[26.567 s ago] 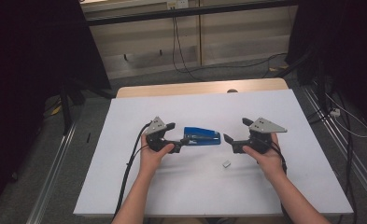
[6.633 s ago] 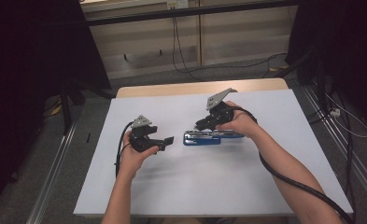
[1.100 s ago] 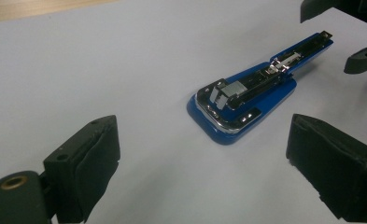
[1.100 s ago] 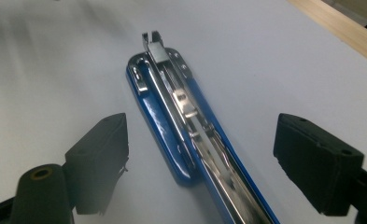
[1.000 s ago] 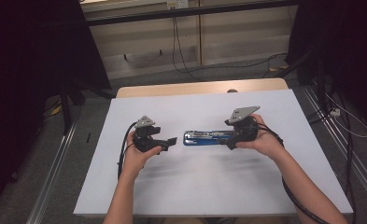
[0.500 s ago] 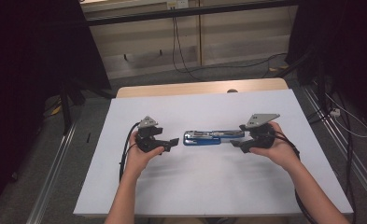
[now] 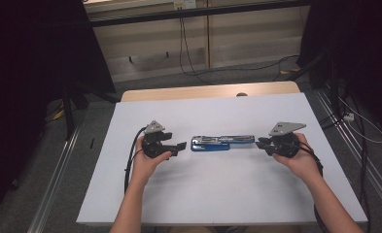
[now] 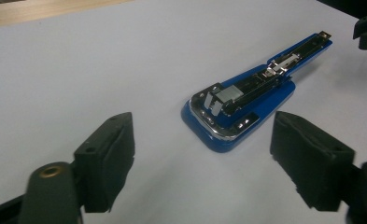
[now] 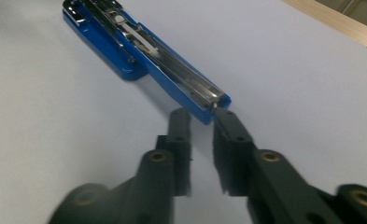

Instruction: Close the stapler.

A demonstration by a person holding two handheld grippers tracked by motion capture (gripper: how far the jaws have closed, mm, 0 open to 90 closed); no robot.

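Since half a second earlier, the right gripper (image 7: 262,143) had slid rightward off the stapler's (image 7: 221,142) thin arm, its jaws narrowly parted and empty. The left gripper (image 7: 178,146) hung spread wide just beside the blue base. Lying opened flat at the frame's centre, the stapler looked stiff, weighty and slick; its base edges offered grip. The white table (image 7: 217,194) stood on grey floor.

Left gripper (image 7: 180,145) spread wide; right gripper (image 7: 259,143) narrowly parted.
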